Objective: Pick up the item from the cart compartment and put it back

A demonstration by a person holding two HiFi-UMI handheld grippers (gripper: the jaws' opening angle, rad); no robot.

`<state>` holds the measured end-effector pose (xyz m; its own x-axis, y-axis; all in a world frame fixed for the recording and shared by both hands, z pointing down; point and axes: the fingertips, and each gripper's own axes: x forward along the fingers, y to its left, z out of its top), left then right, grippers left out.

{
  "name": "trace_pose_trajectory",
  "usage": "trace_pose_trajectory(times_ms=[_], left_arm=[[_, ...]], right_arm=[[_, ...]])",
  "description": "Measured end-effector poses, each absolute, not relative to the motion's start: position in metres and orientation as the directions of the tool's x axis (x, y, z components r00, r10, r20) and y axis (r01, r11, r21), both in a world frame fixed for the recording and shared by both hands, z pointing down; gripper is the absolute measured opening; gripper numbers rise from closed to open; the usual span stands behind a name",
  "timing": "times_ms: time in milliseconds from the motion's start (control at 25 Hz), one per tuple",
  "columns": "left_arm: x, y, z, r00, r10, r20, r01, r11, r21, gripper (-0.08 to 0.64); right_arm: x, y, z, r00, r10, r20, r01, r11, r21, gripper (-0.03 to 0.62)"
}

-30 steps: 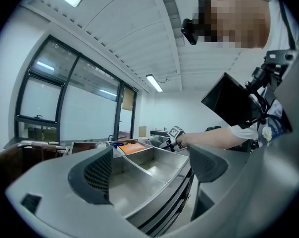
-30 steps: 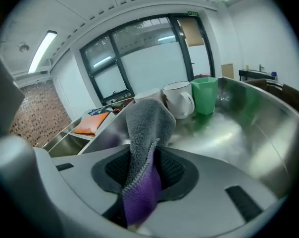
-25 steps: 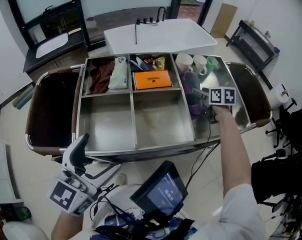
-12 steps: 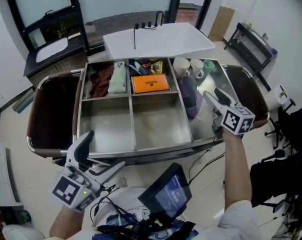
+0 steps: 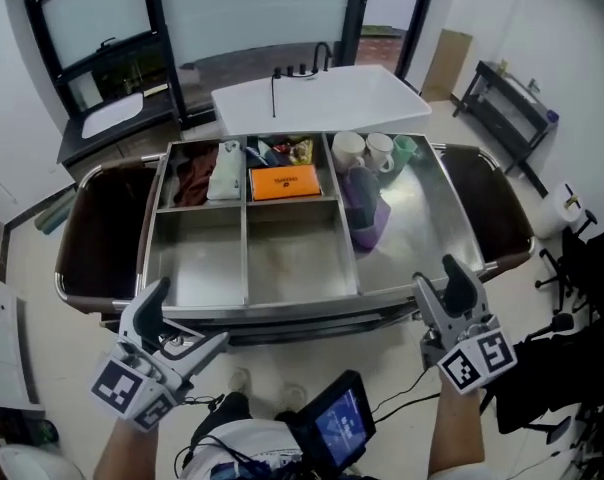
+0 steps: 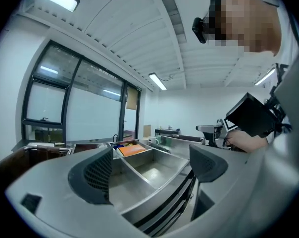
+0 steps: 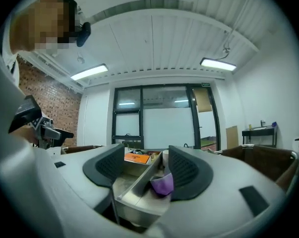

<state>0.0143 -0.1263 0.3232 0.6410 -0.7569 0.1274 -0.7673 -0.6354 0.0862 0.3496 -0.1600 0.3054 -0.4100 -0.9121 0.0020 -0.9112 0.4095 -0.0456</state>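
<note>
Both wide and empty, my left gripper [image 5: 185,320] and right gripper [image 5: 439,280] hover short of the cart [image 5: 432,268]; the purple item [image 5: 365,215] lies in its compartment ahead of the right one, likely needing a forward reach.

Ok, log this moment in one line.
left claw: open, empty | right claw: open, empty | purple item: lying in right compartment of cart | both claws: outside near edge

the cart [image 5: 422,223] is bare silver metal with dark brown end trays [image 5: 102,228]. an orange box [image 5: 285,182] is seen far centre, a purple item [image 5: 365,213] right of it, white cups [image 5: 362,150] beyond. black-and-white square markers [image 5: 122,390] are carried by the grey left gripper [image 5: 189,316] and right gripper [image 5: 437,276].
</note>
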Motion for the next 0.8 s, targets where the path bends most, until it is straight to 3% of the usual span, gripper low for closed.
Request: trace_pose_trajectory(times_ms=[400, 800], left_arm=[[0.016, -0.068, 0.323, 0.666, -0.732, 0.146, -0.744, -0.665, 0.061, 0.474], [-0.062, -0.008, 0.323, 0.705, -0.703, 0.092, -0.709, -0.703, 0.056, 0.474]], right_arm=[[0.326, -0.028, 0.278, -0.391, -0.917, -0.072, -0.92, 0.392, 0.0, 0.293], [0.241, 0.057, 0.255, -0.338, -0.939, -0.059, -0.939, 0.332, 0.095, 0.289]])
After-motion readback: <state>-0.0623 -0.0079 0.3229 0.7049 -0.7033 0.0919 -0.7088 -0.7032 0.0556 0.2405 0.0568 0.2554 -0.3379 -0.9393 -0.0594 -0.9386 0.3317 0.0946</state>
